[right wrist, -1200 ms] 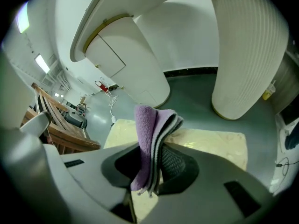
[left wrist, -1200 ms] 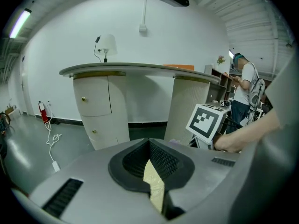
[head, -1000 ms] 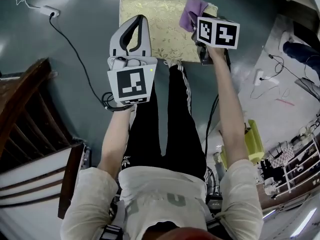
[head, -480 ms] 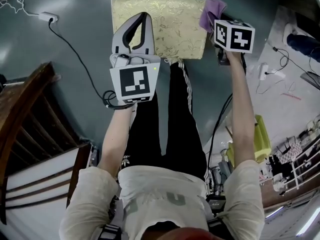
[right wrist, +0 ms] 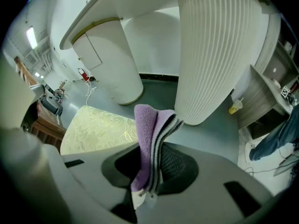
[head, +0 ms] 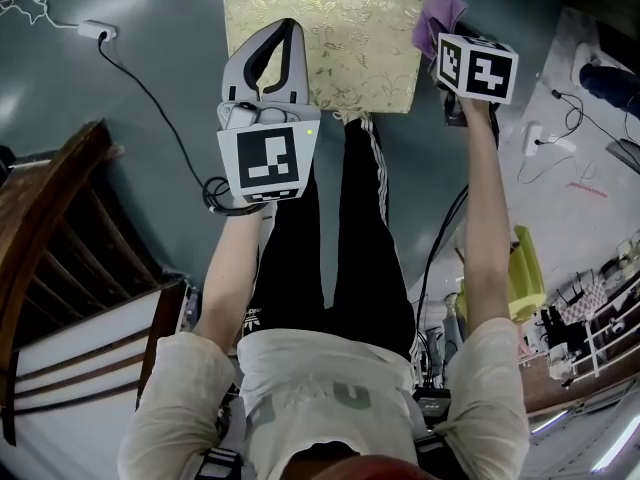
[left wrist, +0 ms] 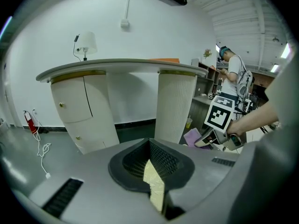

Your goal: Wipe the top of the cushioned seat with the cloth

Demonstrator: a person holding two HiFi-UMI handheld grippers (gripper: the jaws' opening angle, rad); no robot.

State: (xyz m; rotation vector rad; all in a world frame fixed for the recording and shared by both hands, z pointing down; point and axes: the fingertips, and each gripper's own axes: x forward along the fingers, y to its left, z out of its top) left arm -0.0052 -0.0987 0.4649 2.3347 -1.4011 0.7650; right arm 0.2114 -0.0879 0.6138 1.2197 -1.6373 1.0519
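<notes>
The left gripper (head: 282, 36) hangs over the near-left part of the cushioned seat (head: 350, 38). Its jaws are pressed together and hold nothing, with only a sliver of the gold-patterned fabric showing past them. The seat spreads ahead of and to the right of this gripper, its long side running left to right. At the seat's far-right corner the right gripper (right wrist: 152, 171) pinches a folded purple cloth (right wrist: 152, 129), which stands up out of its jaws. From this gripper the seat lies to the left and slightly below, and the cloth sits just off the edge. I cannot tell if it touches. The right hand is the one placed to wipe, probably by lowering the cloth and sweeping leftward along the long side.
</notes>
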